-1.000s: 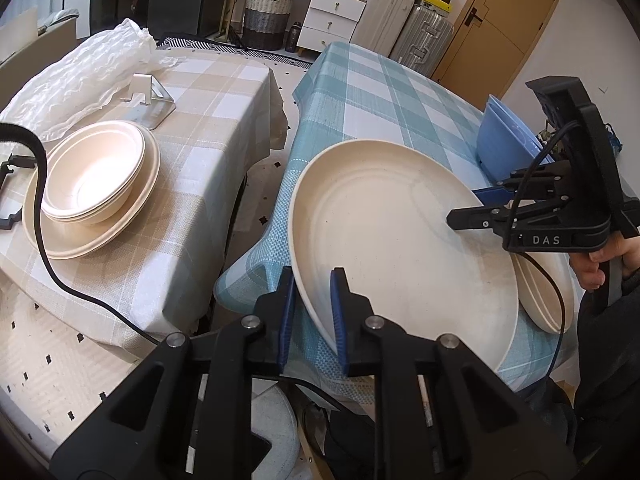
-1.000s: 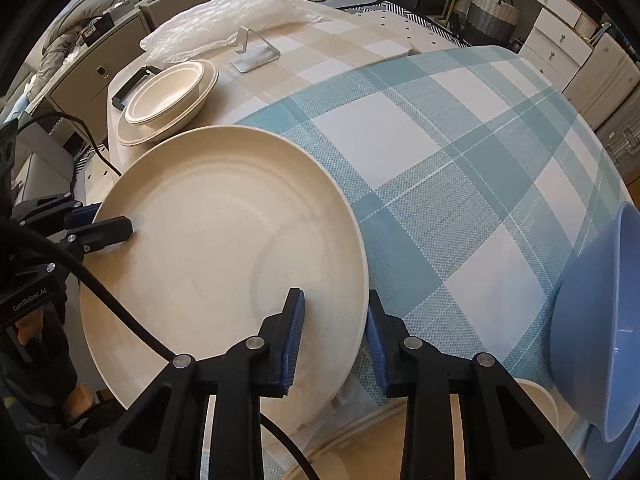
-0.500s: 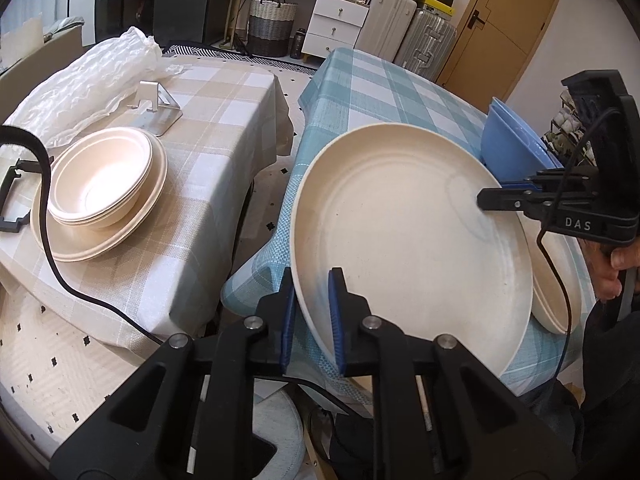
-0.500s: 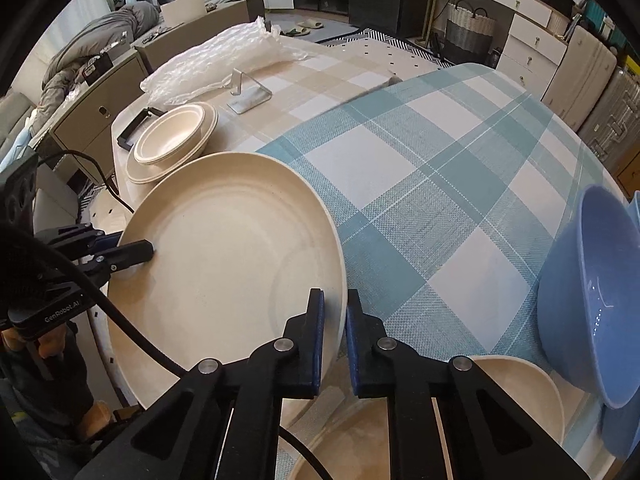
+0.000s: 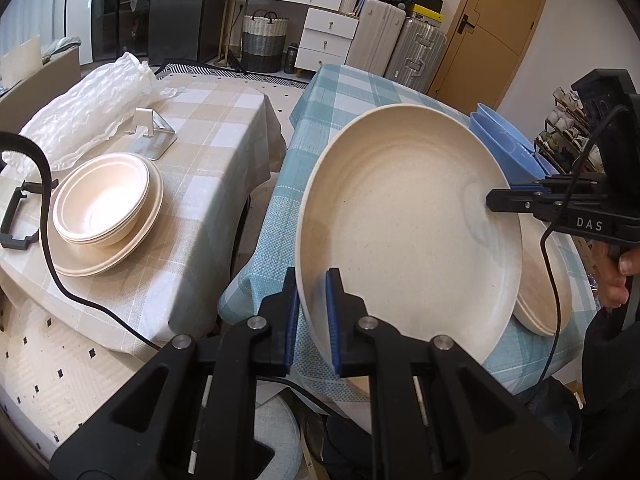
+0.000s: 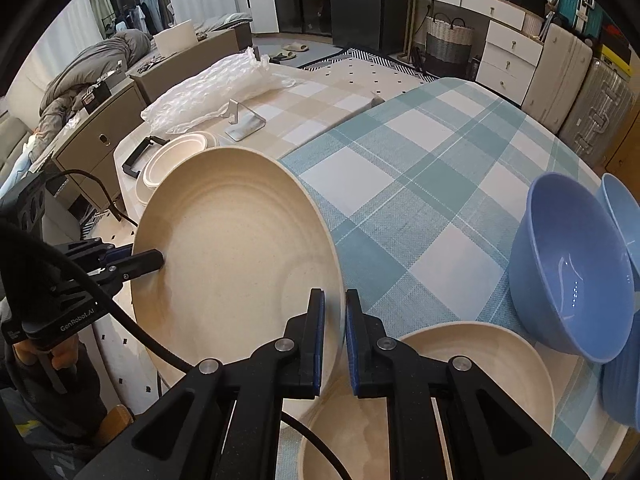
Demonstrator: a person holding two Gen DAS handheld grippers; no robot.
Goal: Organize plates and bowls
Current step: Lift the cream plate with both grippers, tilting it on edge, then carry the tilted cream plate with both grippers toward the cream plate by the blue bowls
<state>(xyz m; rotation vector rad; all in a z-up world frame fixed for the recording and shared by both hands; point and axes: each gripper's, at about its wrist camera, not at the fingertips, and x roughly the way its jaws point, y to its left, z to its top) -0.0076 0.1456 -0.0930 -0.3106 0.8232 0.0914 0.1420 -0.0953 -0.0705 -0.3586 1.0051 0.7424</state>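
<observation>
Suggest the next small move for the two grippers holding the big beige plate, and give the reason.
Probably carry the large plate leftward toward the beige-check table. Both the left gripper and the right gripper clamp its rim on opposite sides, and it hangs tilted, clear of the blue-check table. The matching beige stack of plate and bowls sits there, a likely destination.

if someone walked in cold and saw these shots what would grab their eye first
First, the big cream plate, tilted in the air over the teal checked table, pinched at opposite rims by the left gripper and the right gripper. Next, the blue bowls at that table's right edge, beside another cream plate lying below. Then the stacked cream bowls on a plate on the beige table to the left.
</observation>
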